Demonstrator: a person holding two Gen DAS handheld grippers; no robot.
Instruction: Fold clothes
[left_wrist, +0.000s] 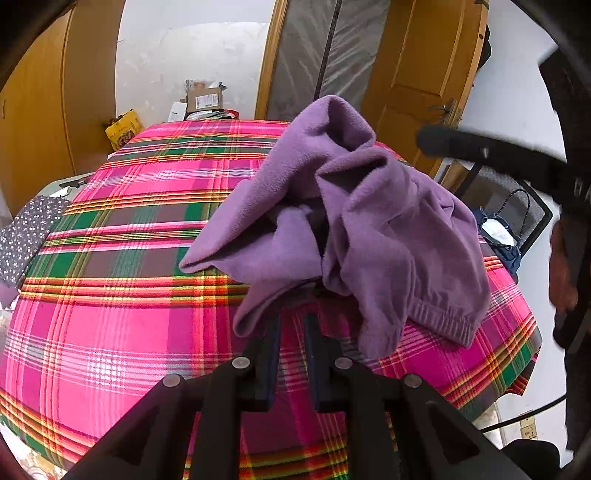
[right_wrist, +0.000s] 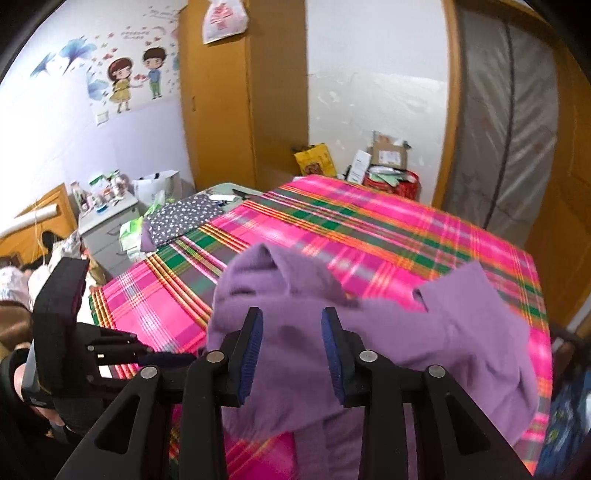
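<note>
Fleece garment (left_wrist: 354, 221) of purple colour hangs bunched in the middle of the left wrist view, above a table covered with a pink, green and yellow plaid cloth (left_wrist: 110, 325). The left gripper (left_wrist: 293, 295) is at the bottom centre of this frame; its two fingers stand close together and their tips go up into the lower folds of the garment, clamped on the fabric. An elastic cuff (left_wrist: 443, 321) of the garment hangs at the lower right of the bundle. At the right edge of the frame the right gripper (left_wrist: 443, 142) appears as a blurred dark bar, near the garment.

In the right wrist view the same purple garment (right_wrist: 424, 350) fills the lower centre and lower right, lying partly on the plaid cloth (right_wrist: 369, 236). The right gripper (right_wrist: 291, 350) has its jaws apart, with blue pads (right_wrist: 251, 354) on the inner sides, and purple fabric is seen between and behind them; the pads are not pressed on it. The left gripper (right_wrist: 166, 358) comes from the lower left of this frame, its tip touching the edge of the garment. A dark dotted fabric (right_wrist: 184, 218) lies at the far left end of the table.
</note>
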